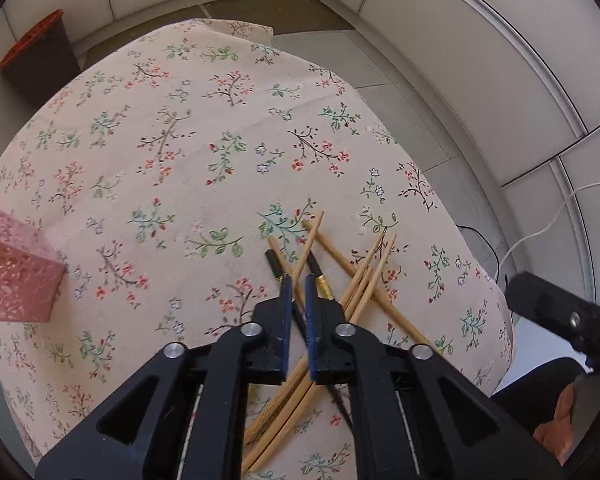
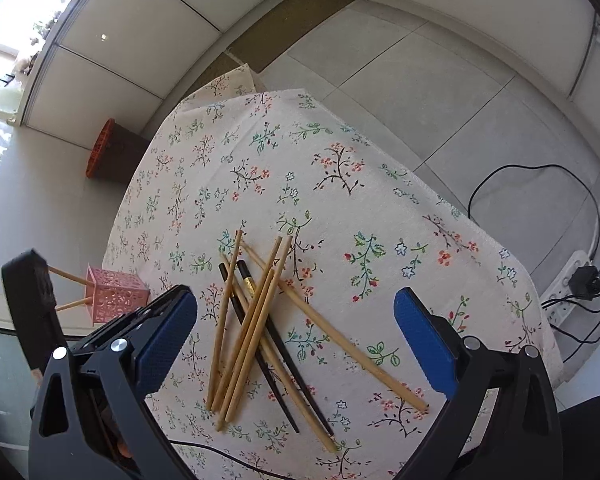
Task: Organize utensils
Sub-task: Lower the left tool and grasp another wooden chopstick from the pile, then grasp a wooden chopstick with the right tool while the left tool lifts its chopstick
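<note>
A pile of several bamboo chopsticks (image 2: 256, 320) and two black chopsticks (image 2: 276, 340) lies crossed on the floral tablecloth (image 2: 340, 184). A pink lattice holder (image 2: 116, 294) stands at the table's left, with two bamboo chopsticks sticking out of it. My left gripper (image 1: 297, 280) hovers right over the pile (image 1: 364, 276), its jaws nearly closed with a narrow gap; nothing is clearly held. The holder (image 1: 16, 276) shows at the left edge of this view. My right gripper (image 2: 296, 300) is wide open and empty above the pile.
A brown bin with an orange rim (image 2: 112, 152) stands on the floor beyond the table. Cables and a power strip (image 2: 568, 280) lie on the floor at right. The table's right edge (image 1: 504, 320) is close to the pile.
</note>
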The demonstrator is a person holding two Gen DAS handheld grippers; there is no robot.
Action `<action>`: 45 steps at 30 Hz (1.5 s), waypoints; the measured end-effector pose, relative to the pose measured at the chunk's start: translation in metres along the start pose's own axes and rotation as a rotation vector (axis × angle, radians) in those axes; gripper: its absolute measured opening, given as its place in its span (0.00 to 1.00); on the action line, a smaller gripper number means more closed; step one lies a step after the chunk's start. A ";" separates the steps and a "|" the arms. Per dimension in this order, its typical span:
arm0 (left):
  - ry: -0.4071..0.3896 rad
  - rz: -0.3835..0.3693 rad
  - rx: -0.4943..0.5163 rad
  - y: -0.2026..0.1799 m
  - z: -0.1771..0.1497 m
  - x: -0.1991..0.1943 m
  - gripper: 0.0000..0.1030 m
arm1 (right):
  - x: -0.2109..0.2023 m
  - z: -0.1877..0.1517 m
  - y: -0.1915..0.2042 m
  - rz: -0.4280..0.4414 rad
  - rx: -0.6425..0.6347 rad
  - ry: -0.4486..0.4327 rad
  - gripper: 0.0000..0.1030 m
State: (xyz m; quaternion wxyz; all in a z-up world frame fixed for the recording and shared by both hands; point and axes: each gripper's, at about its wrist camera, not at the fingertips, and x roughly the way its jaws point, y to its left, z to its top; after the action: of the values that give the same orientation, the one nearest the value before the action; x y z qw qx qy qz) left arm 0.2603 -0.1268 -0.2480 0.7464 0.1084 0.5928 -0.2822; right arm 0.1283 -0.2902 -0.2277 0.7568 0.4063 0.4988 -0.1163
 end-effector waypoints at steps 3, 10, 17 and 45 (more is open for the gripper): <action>0.031 0.006 -0.010 0.002 0.011 0.021 0.23 | -0.005 0.007 -0.010 -0.013 0.008 0.000 0.93; 0.068 0.023 -0.014 0.008 0.023 0.047 0.23 | 0.002 0.018 -0.029 -0.015 0.051 0.003 0.93; 0.052 0.077 0.039 -0.003 0.029 0.057 0.09 | 0.011 0.014 -0.025 -0.022 0.030 0.024 0.93; -0.461 -0.026 -0.168 0.071 -0.107 -0.162 0.04 | 0.112 0.023 0.073 -0.031 -0.104 0.138 0.48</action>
State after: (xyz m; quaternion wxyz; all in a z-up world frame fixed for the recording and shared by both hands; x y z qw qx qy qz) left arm 0.1887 0.0315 -0.1366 0.8647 -0.0291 0.4296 -0.2587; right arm 0.2391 -0.2343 -0.2822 0.7386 0.3659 0.5613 -0.0735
